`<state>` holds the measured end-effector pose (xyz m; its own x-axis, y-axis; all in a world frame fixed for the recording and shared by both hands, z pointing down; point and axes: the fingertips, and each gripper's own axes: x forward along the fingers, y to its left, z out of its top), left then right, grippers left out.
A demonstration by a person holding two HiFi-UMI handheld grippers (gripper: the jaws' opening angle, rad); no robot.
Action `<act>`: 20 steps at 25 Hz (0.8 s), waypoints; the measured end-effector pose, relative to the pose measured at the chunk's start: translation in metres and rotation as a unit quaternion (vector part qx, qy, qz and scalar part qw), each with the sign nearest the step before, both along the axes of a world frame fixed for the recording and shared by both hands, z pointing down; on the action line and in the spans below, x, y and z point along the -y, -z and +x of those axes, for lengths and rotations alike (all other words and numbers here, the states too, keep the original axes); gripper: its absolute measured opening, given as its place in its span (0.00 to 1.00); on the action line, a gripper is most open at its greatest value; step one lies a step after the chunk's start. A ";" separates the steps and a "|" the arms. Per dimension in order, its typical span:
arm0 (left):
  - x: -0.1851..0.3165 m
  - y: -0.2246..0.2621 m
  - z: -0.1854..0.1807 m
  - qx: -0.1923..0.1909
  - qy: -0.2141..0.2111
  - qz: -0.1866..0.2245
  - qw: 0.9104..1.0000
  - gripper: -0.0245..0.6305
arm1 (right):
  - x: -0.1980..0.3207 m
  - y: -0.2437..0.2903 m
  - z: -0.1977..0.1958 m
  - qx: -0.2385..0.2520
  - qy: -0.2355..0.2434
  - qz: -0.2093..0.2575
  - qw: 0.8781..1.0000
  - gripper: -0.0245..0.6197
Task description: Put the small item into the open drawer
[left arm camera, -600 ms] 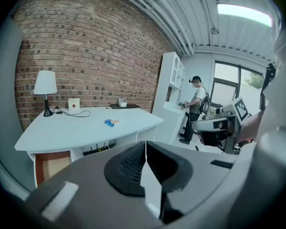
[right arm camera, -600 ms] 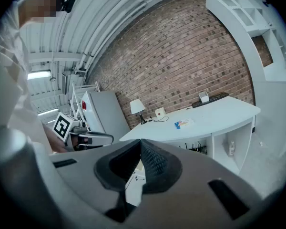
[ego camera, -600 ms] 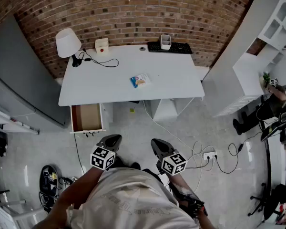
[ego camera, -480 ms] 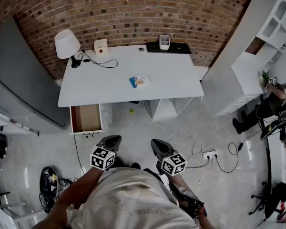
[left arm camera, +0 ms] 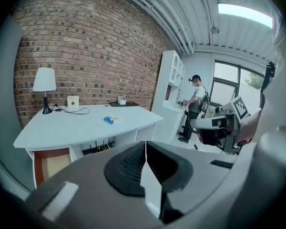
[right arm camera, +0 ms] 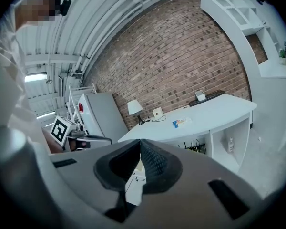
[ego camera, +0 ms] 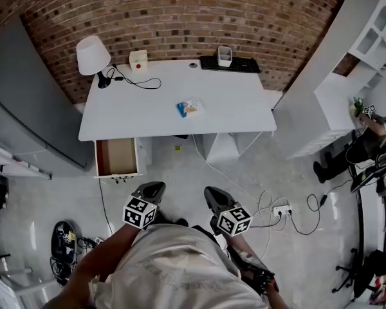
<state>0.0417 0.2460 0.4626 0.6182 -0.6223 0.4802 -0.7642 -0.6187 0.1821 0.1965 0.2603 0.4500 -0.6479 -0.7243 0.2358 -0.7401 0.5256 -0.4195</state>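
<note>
A small blue and white packet (ego camera: 190, 107) lies near the middle of the white desk (ego camera: 231, 102); it also shows as the packet (left arm camera: 108, 120) and the packet (right arm camera: 180, 122). Below the desk's left end an open drawer (ego camera: 117, 158) with a brown bottom stands pulled out, also seen as the drawer (left arm camera: 51, 163). My left gripper (ego camera: 152, 189) and right gripper (ego camera: 211, 196) hover over the floor well in front of the desk, side by side. Both are shut with nothing between the jaws.
On the desk stand a white lamp (ego camera: 92, 55), a small white box with a red button (ego camera: 138, 60), a cable (ego camera: 141, 82), a keyboard (ego camera: 230, 64) and a cup (ego camera: 224, 56). White shelving (ego camera: 363, 50) stands right. Cables and a power strip (ego camera: 283, 209) lie on the floor. A person (left arm camera: 194, 104) stands by the shelving.
</note>
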 end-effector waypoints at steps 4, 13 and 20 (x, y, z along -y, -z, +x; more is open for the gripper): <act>-0.007 -0.003 -0.008 0.002 0.010 -0.007 1.000 0.06 | -0.003 -0.005 -0.010 -0.003 0.012 -0.008 1.000 0.05; -0.019 -0.004 -0.028 0.014 0.029 -0.009 0.999 0.06 | -0.007 -0.023 -0.030 0.001 0.033 -0.029 0.999 0.05; -0.026 -0.006 -0.058 0.018 0.062 -0.020 0.998 0.06 | 0.001 -0.023 -0.057 0.009 0.056 -0.029 0.998 0.05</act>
